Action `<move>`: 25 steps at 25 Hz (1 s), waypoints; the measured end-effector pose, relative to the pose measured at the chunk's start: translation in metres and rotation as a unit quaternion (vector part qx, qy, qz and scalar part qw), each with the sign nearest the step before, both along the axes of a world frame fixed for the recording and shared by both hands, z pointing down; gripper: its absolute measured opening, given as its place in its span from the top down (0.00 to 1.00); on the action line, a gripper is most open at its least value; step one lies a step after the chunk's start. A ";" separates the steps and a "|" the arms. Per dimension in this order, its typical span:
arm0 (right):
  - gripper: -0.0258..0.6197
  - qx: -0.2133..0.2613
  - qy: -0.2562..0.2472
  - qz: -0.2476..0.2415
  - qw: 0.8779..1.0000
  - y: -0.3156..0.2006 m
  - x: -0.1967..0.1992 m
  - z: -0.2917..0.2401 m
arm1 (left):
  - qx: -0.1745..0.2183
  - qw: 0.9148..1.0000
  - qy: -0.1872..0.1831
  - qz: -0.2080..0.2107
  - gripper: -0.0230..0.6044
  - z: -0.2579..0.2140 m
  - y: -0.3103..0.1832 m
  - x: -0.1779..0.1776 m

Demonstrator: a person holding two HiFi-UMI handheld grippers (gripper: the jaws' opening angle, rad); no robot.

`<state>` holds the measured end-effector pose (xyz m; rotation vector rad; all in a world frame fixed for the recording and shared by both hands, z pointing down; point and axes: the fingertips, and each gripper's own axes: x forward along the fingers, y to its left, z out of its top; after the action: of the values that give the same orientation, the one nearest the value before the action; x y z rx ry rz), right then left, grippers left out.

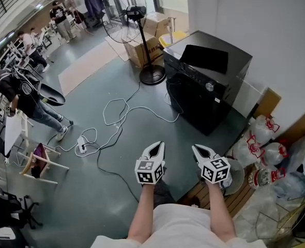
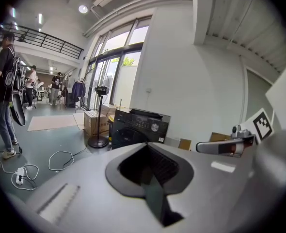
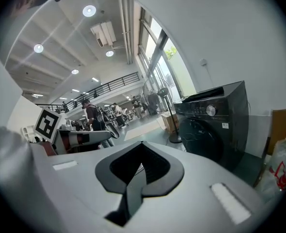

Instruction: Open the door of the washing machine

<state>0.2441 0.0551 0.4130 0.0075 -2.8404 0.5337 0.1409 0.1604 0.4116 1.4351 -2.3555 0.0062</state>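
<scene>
Holds a grey two-jaw left gripper (image 1: pixel 155 148) and its twin, the right gripper (image 1: pixel 200 151), side by side at six o'clock in the head view, both aimed toward one o'clock. Shows each pair of jaws pressed fully together in the gripper views, dark pads meeting along one line, nothing between them. Carries a black-and-white marker cube (image 1: pixel 150 171) on each.

Faces a black, box-shaped front-loading washing machine (image 1: pixel 207 81) at one o'clock of the grippers, well apart from them, set back against a white wall (image 1: pixel 276 25). Appears to have its round dark door (image 3: pixel 208 136) shut flush in the front, below a control strip with a silver dial (image 3: pixel 210 110). Bears a flat black rectangular panel (image 1: pixel 207 58) on its top.

At ten o'clock of the machine, just beside it, a black pedestal fan (image 1: pixel 152 75) on a round base, with brown cardboard boxes (image 1: pixel 145 48) behind. At eight o'clock of the machine, loose white cables (image 1: pixel 116 119) looping across the grey-green floor (image 1: pixel 90 190) to a white power strip (image 1: pixel 82 146). At four o'clock of the machine, clear plastic bags with red print (image 1: pixel 261 138) heaped near the wall. At nine o'clock of the head view, a person in a dark top (image 1: pixel 18 92) standing among white racks.
</scene>
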 end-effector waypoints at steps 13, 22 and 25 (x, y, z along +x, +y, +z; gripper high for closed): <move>0.96 -0.046 0.032 0.112 0.992 0.031 -0.085 -0.056 | 0.011 0.997 0.024 0.072 0.87 -0.083 0.011 -0.126; 0.96 -0.031 0.077 0.127 0.988 0.074 -0.116 -0.051 | 0.026 0.993 0.050 0.099 0.87 -0.084 0.033 -0.163; 0.96 -0.019 0.081 0.133 0.988 0.074 -0.124 -0.056 | 0.024 0.993 0.051 0.107 0.87 -0.084 0.035 -0.169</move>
<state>0.1198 0.1296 0.3567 0.4085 -2.6850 0.6097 -0.0281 0.1951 0.3278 1.6641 -2.1233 -0.0660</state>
